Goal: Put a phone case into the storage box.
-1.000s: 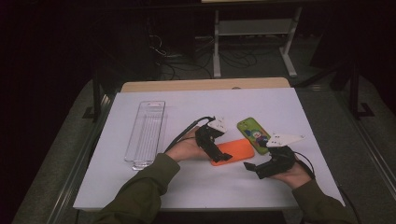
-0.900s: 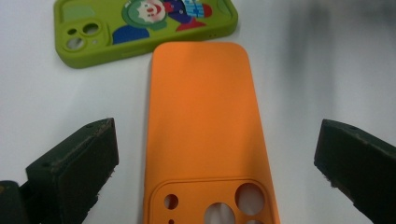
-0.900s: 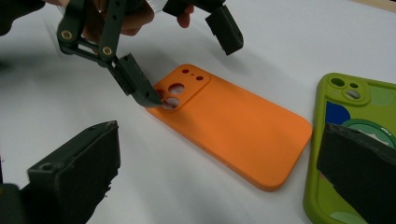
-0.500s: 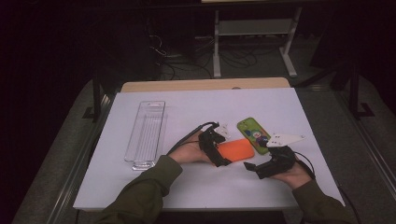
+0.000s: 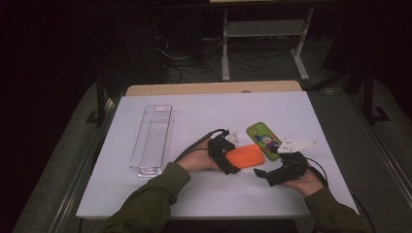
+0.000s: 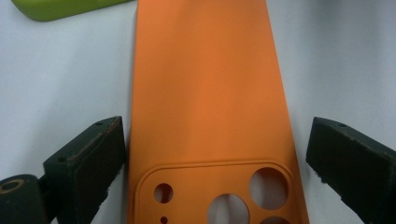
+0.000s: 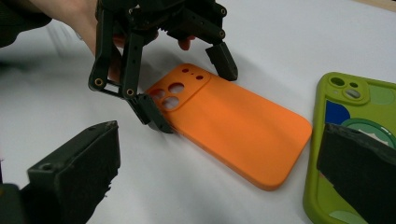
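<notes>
My left gripper [image 7: 187, 88] has its jaws spread either side of the camera end of the orange phone case [image 6: 205, 93], one touching its edge, nothing clamped yet, while my right gripper [image 5: 265, 175] waits open nearby, so gripping and lifting remain

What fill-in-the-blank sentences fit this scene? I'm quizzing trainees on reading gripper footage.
1. The left hand-held gripper straddles the ____ case, at the end with the camera holes.
2. Its jaws are ____, one on each side of that case.
3. The case beside it, with a cartoon print, is ____.
4. The clear tray lies to the ____ of both cases in the high view.

Missing words: orange; open; green; left
</notes>
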